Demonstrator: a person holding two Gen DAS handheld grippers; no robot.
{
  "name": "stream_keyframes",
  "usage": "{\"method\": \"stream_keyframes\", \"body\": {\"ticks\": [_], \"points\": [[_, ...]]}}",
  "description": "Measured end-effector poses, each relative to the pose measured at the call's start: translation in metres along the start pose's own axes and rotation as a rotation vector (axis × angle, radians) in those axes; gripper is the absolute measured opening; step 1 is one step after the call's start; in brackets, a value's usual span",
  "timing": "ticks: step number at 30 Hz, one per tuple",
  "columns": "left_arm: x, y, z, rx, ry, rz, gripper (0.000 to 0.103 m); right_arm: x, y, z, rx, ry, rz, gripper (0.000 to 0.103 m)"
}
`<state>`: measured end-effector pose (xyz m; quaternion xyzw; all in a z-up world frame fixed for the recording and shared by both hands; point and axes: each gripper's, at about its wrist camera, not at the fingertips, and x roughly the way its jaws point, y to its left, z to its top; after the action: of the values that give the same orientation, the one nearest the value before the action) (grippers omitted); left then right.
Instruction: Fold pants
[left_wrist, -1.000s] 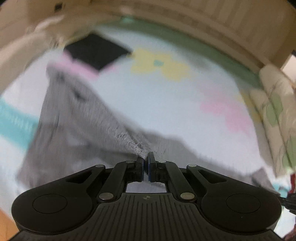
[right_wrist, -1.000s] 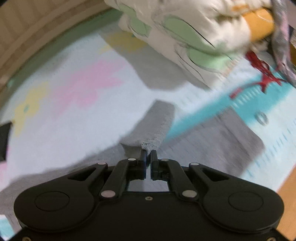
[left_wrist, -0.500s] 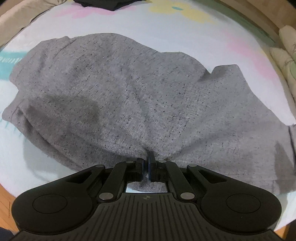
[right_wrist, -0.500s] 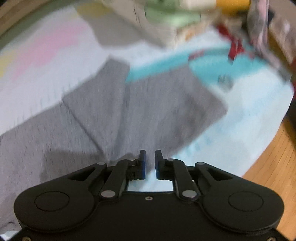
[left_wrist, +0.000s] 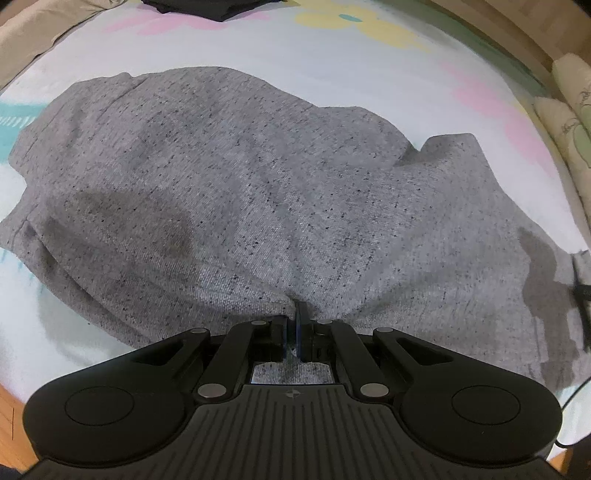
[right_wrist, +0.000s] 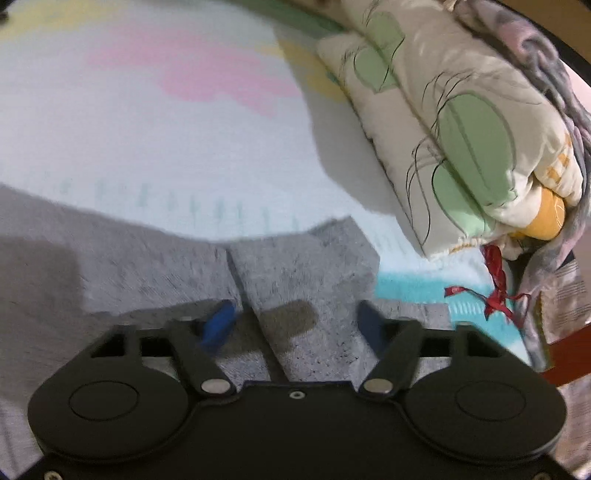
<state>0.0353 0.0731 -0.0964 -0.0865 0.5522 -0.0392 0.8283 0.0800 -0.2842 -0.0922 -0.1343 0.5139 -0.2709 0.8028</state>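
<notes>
grey pants (left_wrist: 258, 192) released, right tongs (right_wrist: 297, 317) opening (left clamped)

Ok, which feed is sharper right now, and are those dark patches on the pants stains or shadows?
Left wrist view is sharp: the pants show crisp flecks, fisheye bending the mat edges. Right wrist view is smeared by motion blur, the blue fingers of the opening right gripper soft-edged. The dark patches look like cast shadows, not stains, though I can't be certain.

Pants (left_wrist: 258, 192) lie on the mat (left_wrist: 369, 74); folded quilt (right_wrist: 461, 129) right of them, dark garment (left_wrist: 207, 7) beyond.
</notes>
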Motion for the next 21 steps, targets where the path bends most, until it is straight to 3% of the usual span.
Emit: {"method": "stream_keyframes", "body": {"ticks": [2, 4, 7, 11, 14, 18, 21], "points": [[-0.003, 0.000, 0.000, 0.002, -0.013, -0.004, 0.004, 0.009, -0.010, -0.003, 0.055, 0.052, 0.036, 0.003], [-0.018, -0.005, 0.000, 0.025, -0.053, -0.001, 0.004, 0.011, -0.031, -0.003, 0.137, 0.093, 0.088, 0.002], [-0.043, -0.012, 0.002, 0.050, -0.119, -0.007, 0.004, -0.007, -0.081, -0.004, 0.286, 0.059, 0.127, 0.003], [-0.062, -0.010, -0.003, 0.047, -0.160, -0.022, 0.004, -0.019, -0.150, -0.023, 0.459, 0.048, 0.117, 0.004], [-0.050, -0.009, -0.009, 0.052, -0.094, -0.036, 0.004, 0.010, -0.190, -0.051, 0.605, 0.179, 0.185, 0.004], [-0.026, -0.011, -0.019, 0.072, -0.028, 0.004, 0.004, 0.061, -0.202, -0.091, 0.713, 0.375, 0.259, 0.004], [-0.029, -0.013, -0.020, 0.075, -0.050, 0.004, 0.004, 0.054, -0.198, -0.095, 0.714, 0.353, 0.262, 0.004]]}}
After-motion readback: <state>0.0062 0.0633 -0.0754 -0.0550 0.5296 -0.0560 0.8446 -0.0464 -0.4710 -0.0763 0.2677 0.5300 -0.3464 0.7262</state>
